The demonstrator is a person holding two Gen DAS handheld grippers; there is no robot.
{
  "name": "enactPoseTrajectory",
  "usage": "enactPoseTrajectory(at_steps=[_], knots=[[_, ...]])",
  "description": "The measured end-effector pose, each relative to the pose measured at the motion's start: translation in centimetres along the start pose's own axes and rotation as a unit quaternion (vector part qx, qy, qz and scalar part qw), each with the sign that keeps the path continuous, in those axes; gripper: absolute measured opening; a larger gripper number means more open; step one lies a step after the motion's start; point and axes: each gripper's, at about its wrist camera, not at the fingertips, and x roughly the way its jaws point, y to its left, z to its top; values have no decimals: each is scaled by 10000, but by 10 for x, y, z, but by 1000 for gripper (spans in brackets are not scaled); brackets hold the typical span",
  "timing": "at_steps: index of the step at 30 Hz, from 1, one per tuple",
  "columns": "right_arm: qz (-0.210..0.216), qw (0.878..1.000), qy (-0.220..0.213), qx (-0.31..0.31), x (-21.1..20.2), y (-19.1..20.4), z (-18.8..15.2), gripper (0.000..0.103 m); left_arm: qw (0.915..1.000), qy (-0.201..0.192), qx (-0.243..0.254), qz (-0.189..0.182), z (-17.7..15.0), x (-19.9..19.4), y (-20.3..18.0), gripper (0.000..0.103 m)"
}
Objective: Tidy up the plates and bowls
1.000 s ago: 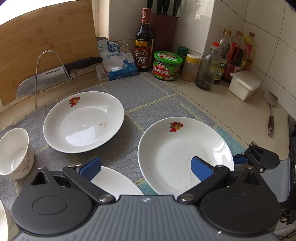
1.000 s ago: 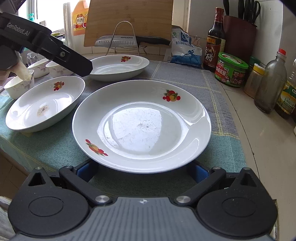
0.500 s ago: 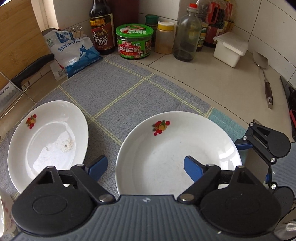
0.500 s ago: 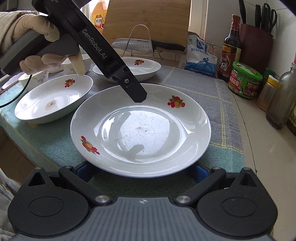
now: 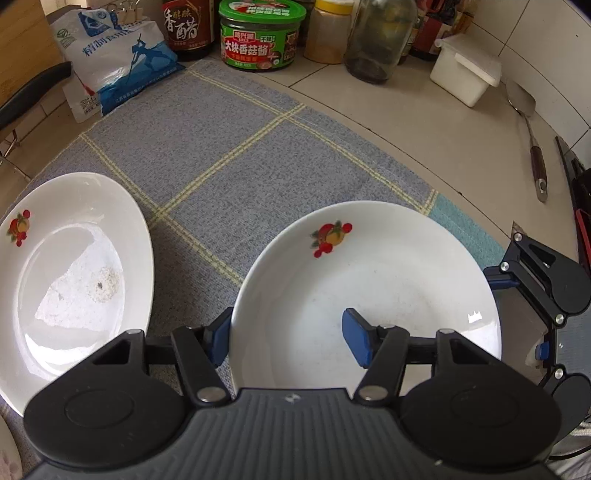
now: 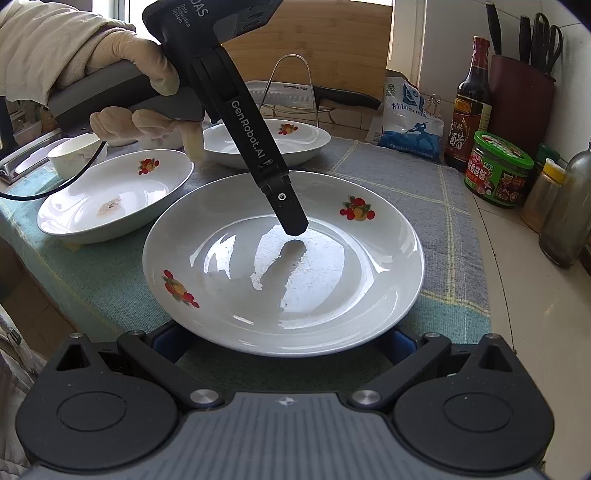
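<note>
A large white plate (image 5: 388,280) with fruit prints lies on the checked cloth, also in the right wrist view (image 6: 288,266). My left gripper (image 5: 286,338) is open and straddles its rim, one finger inside over the plate, one outside. In the right wrist view its finger (image 6: 284,201) hangs just above the plate's middle. My right gripper (image 6: 280,345) is open at the plate's near edge, its fingertips hidden under the rim. A second white plate (image 5: 70,273) lies to the left, also in the right wrist view (image 6: 114,192). A third plate (image 6: 273,142) and a small bowl (image 6: 75,157) sit behind.
Along the back stand a salt bag (image 5: 110,62), a vinegar bottle (image 6: 469,107), a green-lidded jar (image 5: 260,33), a glass bottle (image 5: 380,37) and a white box (image 5: 463,75). A spatula (image 5: 530,133) lies at right. A knife rack (image 6: 295,92) and cutting board stand behind.
My left gripper has moved right and down from over the left plates onto the large plate's rim. My right gripper has stayed at the plate's near edge.
</note>
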Motion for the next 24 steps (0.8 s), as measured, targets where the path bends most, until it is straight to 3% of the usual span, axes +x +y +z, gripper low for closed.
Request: enactPoseTrajectory(at_steps=[10,24], knots=[[-62,9999,79,40,1,3,2,103,9995,114,302,-70,5,4,-2,60],[-170,9996,197,-89,1,-18,24,103,9993,-208,236,-202,29,-2,7,60]])
